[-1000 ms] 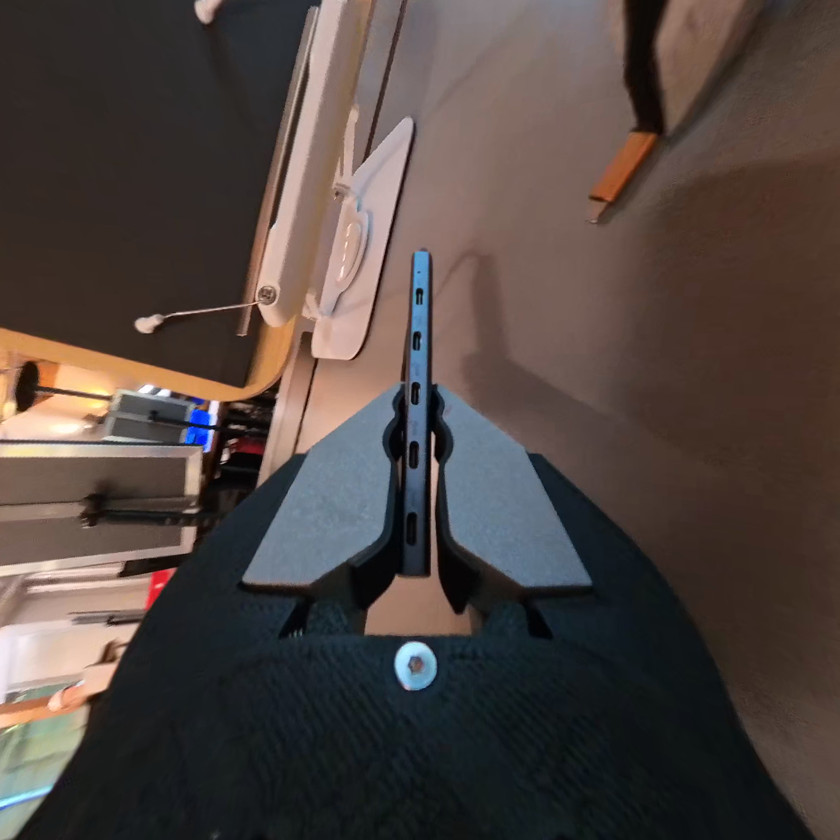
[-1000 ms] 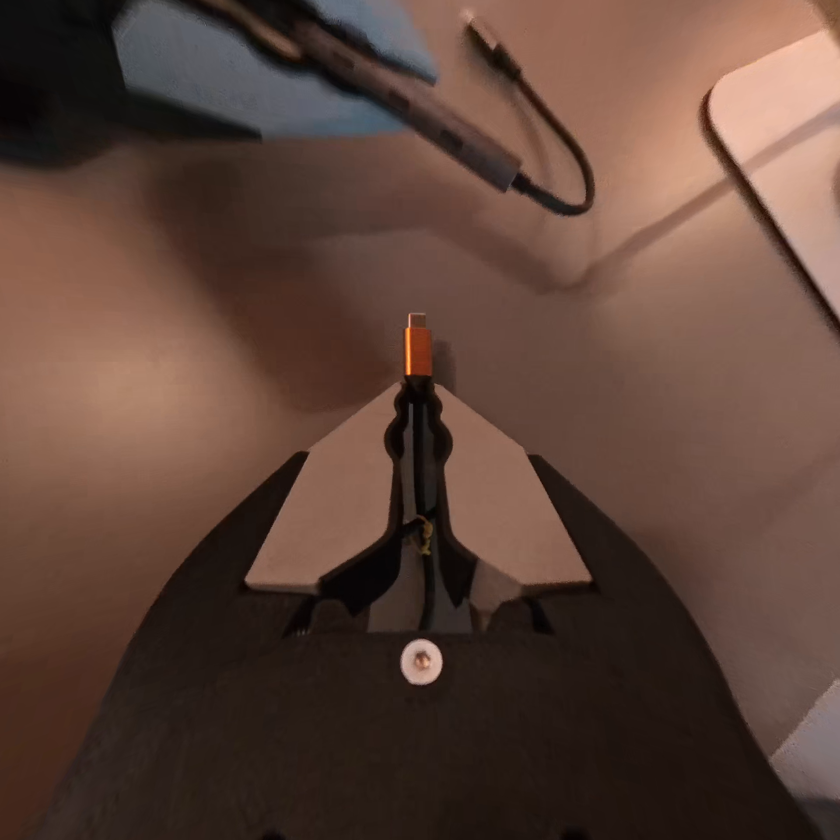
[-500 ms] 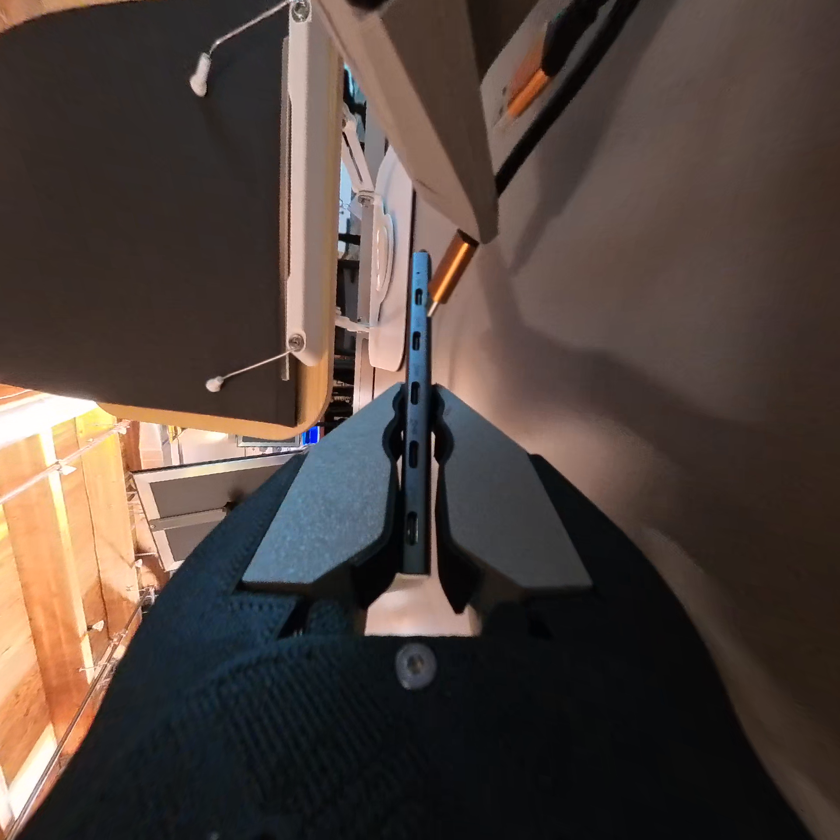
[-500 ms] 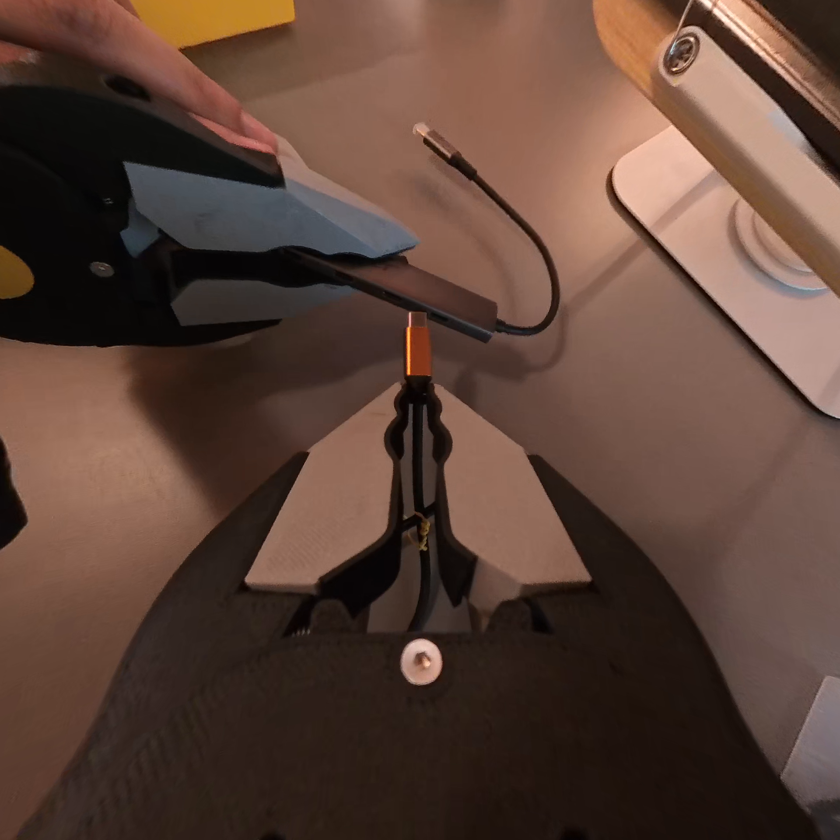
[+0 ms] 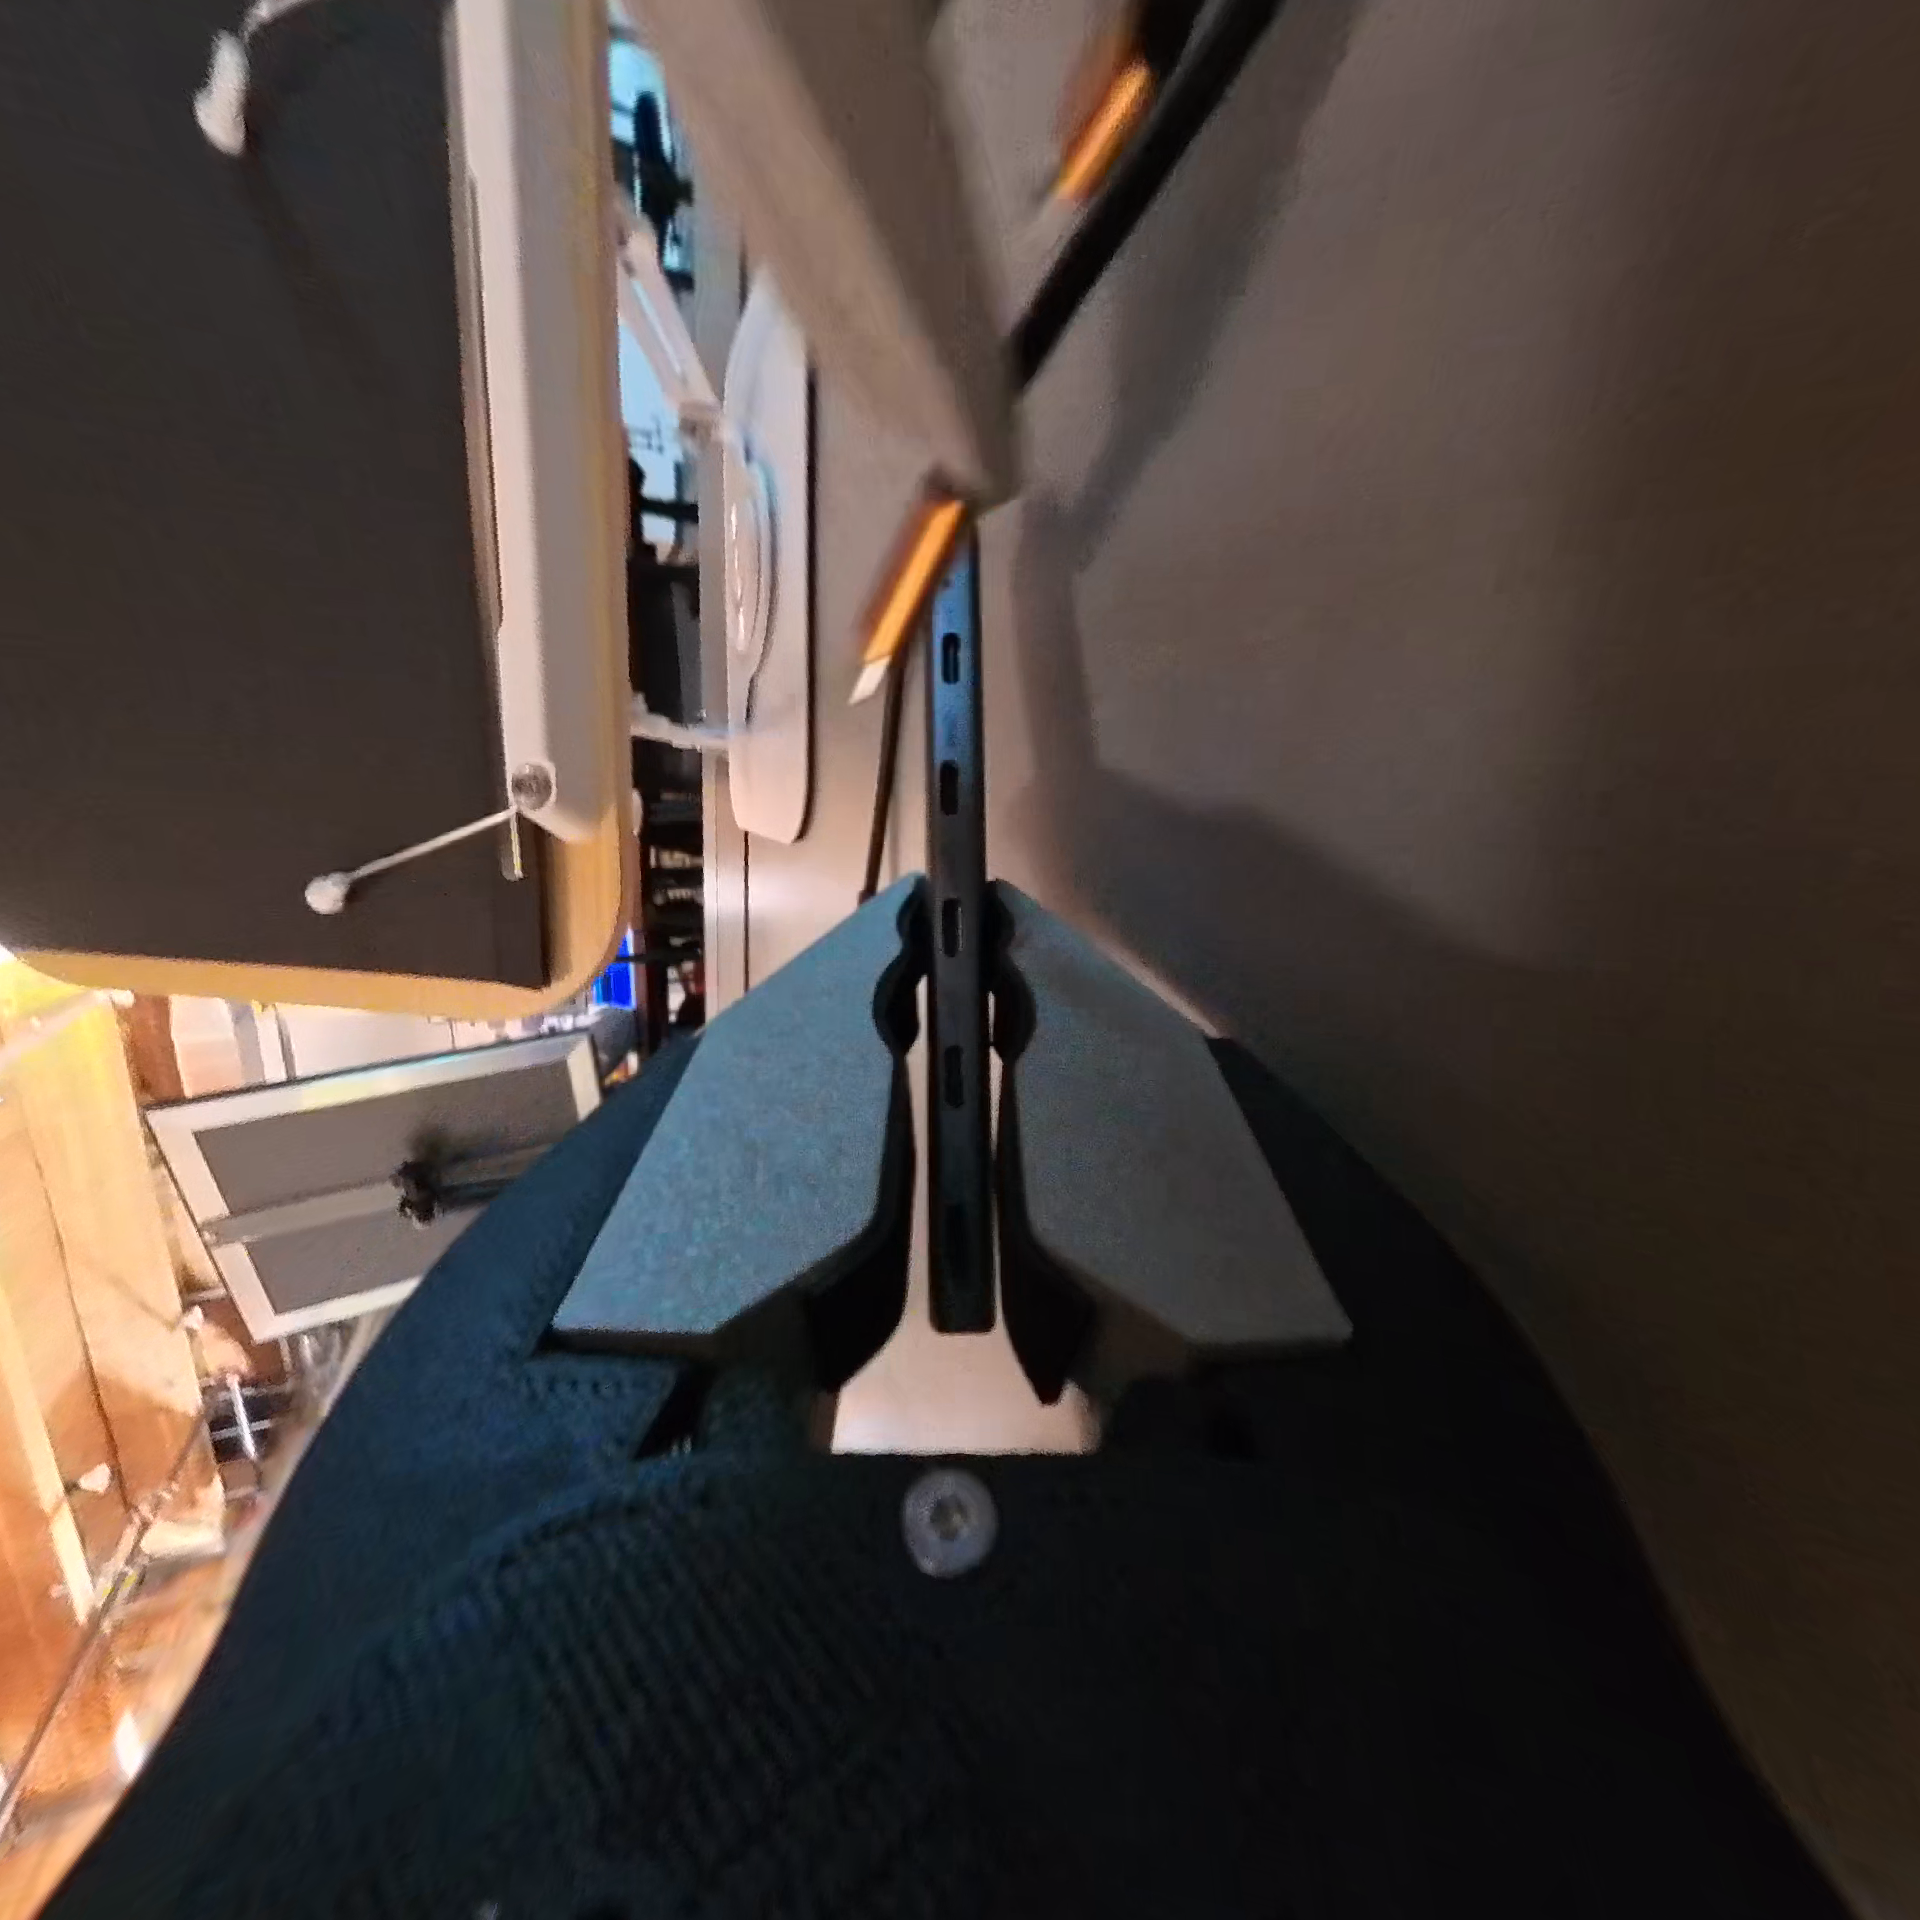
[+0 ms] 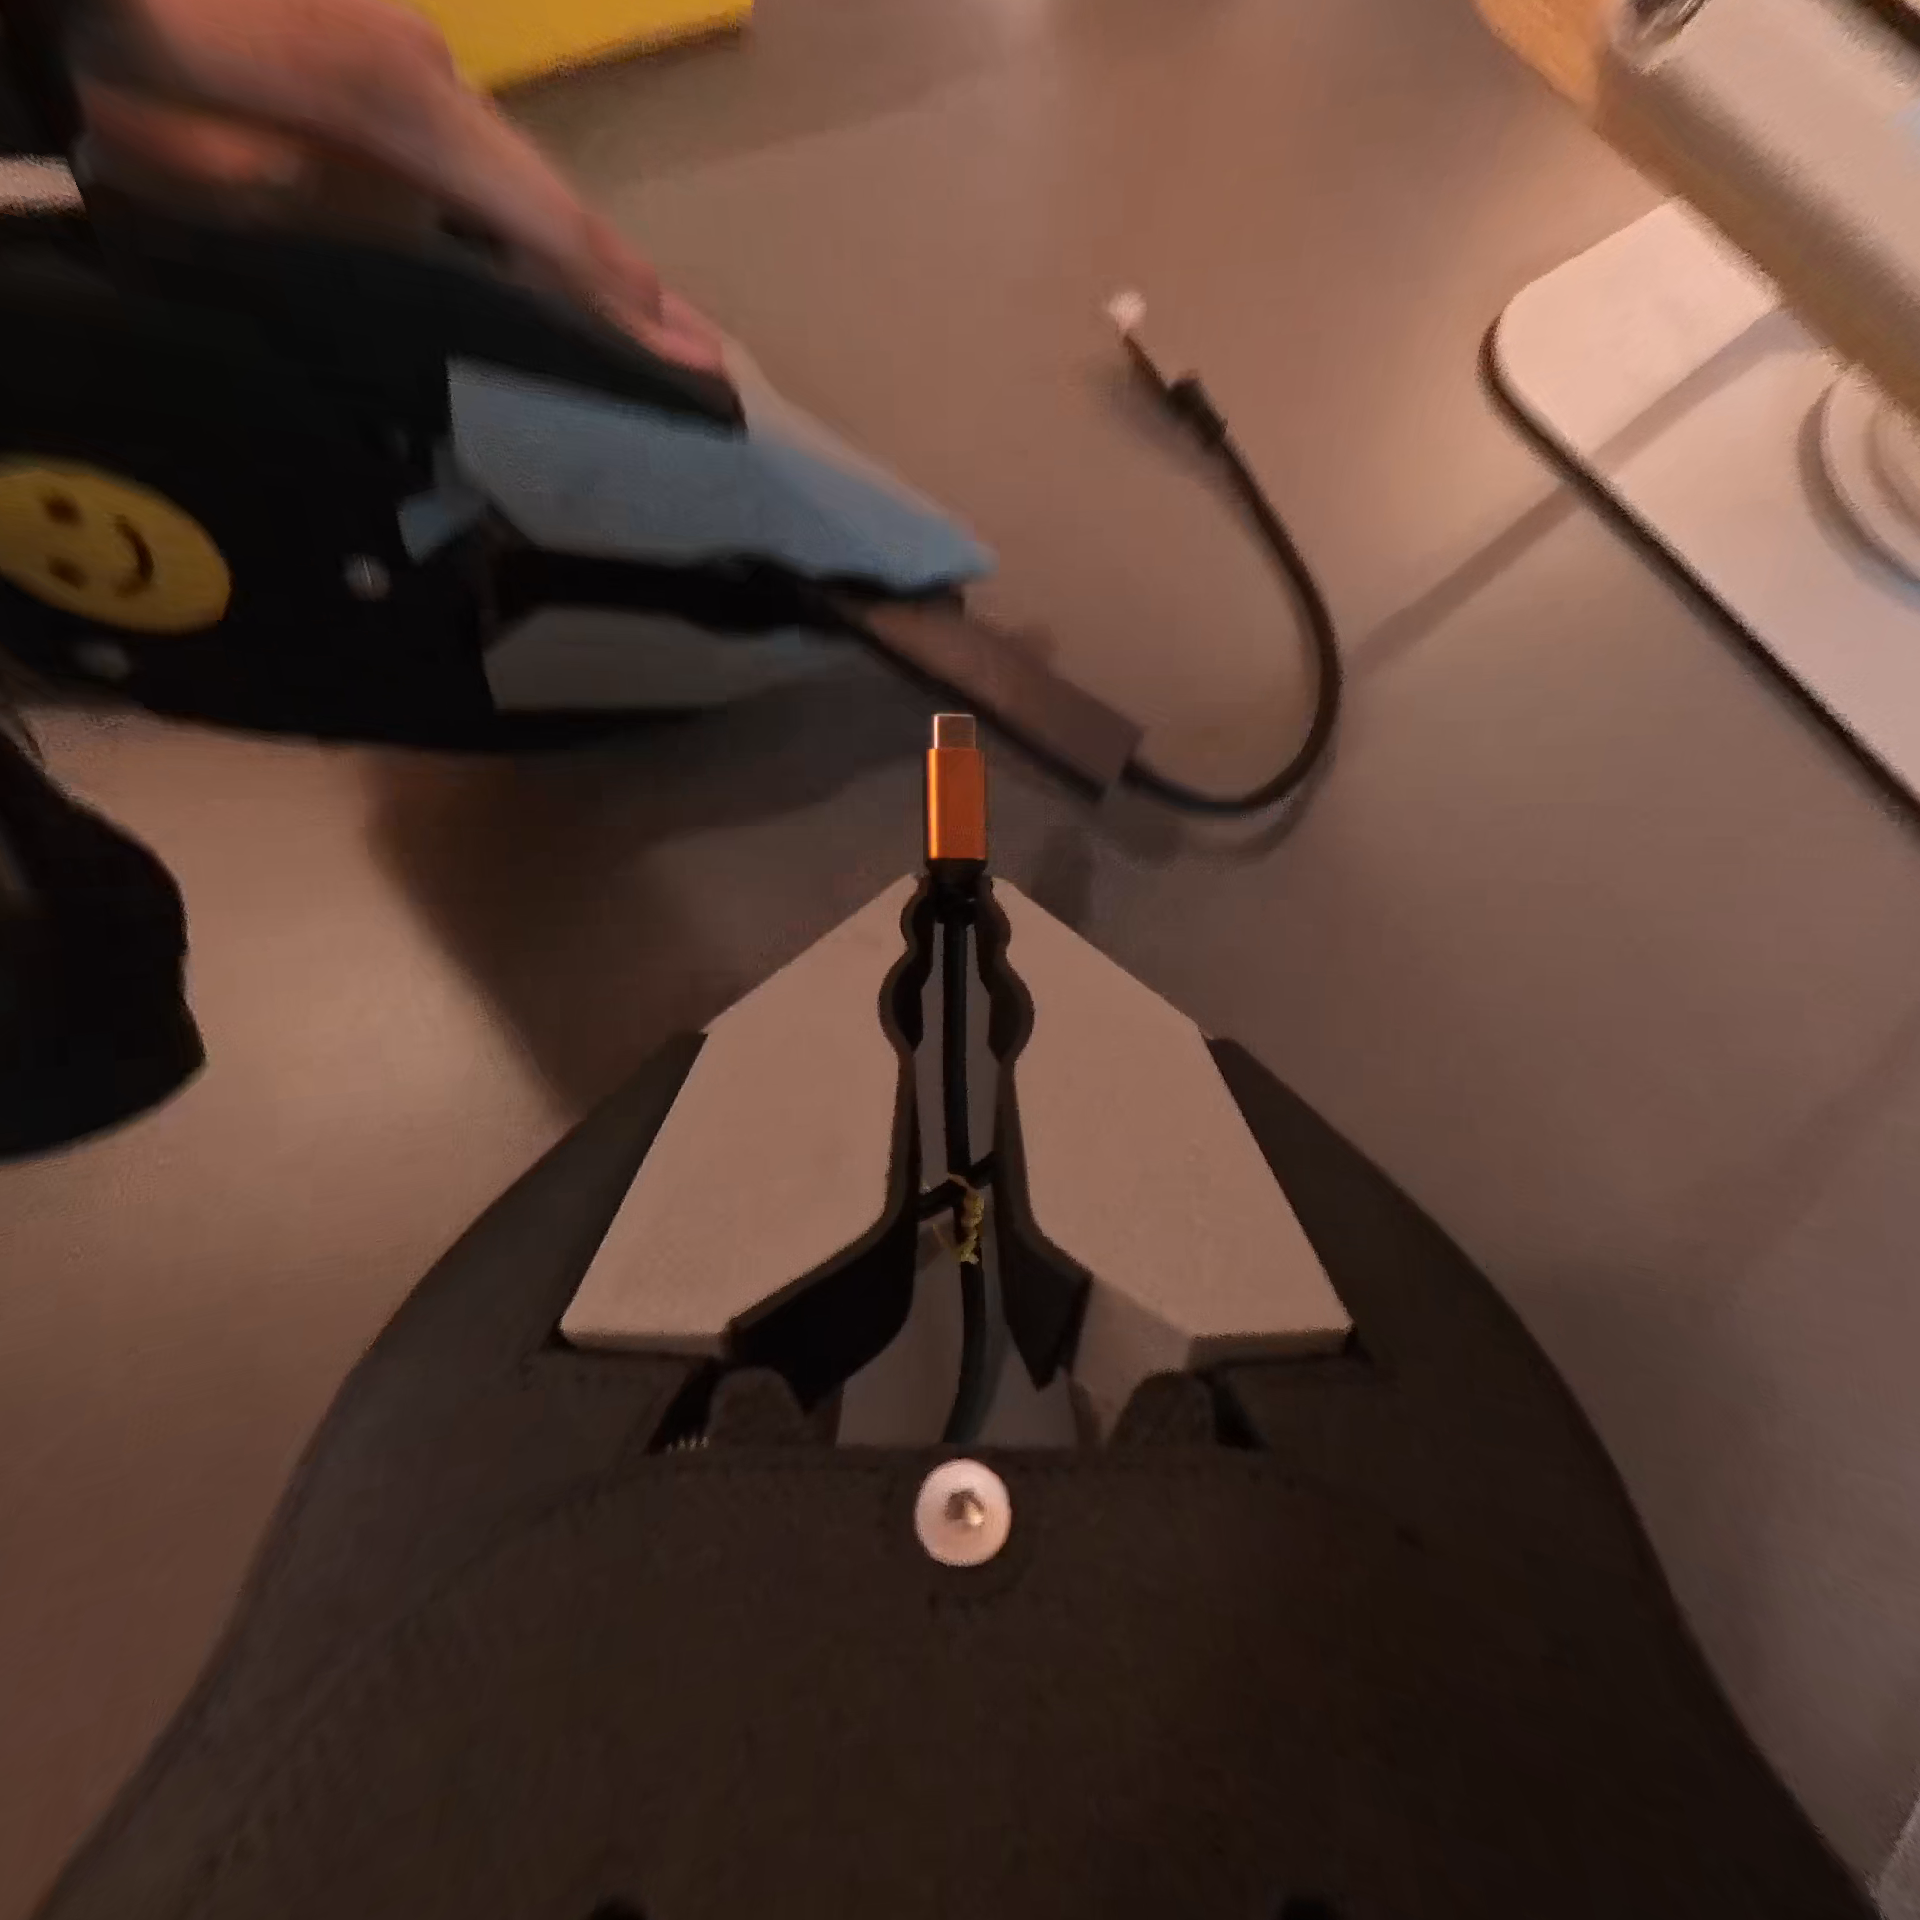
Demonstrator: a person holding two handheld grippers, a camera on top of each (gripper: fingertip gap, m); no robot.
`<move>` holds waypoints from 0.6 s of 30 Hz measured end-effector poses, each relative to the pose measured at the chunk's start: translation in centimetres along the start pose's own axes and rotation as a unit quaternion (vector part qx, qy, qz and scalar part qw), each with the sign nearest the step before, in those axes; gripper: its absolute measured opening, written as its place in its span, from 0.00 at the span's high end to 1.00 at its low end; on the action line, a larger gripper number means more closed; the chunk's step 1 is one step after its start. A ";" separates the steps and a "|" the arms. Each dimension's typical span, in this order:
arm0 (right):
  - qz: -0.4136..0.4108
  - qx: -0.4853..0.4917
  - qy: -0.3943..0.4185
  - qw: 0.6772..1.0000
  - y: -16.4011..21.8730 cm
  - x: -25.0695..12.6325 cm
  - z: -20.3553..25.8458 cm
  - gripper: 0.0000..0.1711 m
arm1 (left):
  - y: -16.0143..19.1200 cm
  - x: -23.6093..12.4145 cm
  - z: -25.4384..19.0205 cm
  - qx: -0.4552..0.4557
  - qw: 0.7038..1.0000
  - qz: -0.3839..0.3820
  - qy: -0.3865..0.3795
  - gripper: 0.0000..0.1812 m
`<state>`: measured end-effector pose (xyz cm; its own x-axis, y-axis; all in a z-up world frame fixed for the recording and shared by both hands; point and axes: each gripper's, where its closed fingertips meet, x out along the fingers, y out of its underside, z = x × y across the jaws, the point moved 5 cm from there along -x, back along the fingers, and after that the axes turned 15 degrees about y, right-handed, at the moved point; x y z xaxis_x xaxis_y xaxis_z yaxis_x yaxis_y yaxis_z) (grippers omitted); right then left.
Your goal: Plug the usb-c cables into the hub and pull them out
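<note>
My left gripper is shut on a slim dark hub, held edge-on with its row of USB-C ports facing the camera. My right gripper is shut on a black cable with an orange USB-C plug sticking out past the fingertips. In the left wrist view the orange plug is just left of the hub's far end, apart from the ports. In the right wrist view the left gripper holds the hub just beyond the plug tip. The hub's own short black lead trails on the table.
A white monitor stand base sits at the right on the grey table. A dark monitor screen fills the left of the left wrist view. A yellow object lies at the far edge. A hand holds the left gripper. Spacing between my two grippers at the tips: around 7 centimeters.
The orange plug has shifted from the hub's right side to its left side in the left wrist view. The hub has dropped a little toward the plug tip. Both grips are unchanged.
</note>
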<state>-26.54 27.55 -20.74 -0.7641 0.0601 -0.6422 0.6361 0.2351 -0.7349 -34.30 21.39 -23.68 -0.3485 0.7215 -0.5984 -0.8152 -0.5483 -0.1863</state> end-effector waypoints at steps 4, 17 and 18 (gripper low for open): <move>0.054 -0.037 0.017 0.998 1.9 0.7 -0.4 0.97 | 1.3 -0.1 1.0 -0.048 0.999 0.010 -0.009 0.96; -0.077 -0.058 0.024 0.995 -1.0 -0.8 0.1 0.70 | 0.3 -1.3 1.1 -0.137 0.986 -0.089 0.038 0.97; -0.094 -0.061 0.040 0.993 -1.4 -1.1 -0.2 0.65 | 0.3 -1.5 1.1 -0.140 0.985 -0.096 0.042 0.97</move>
<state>-26.58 27.35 -18.98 -0.8778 0.0795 -0.4724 0.4665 0.3659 -0.8053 -34.50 20.64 -21.96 -0.1514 0.7920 -0.5915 -0.6982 -0.5093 -0.5032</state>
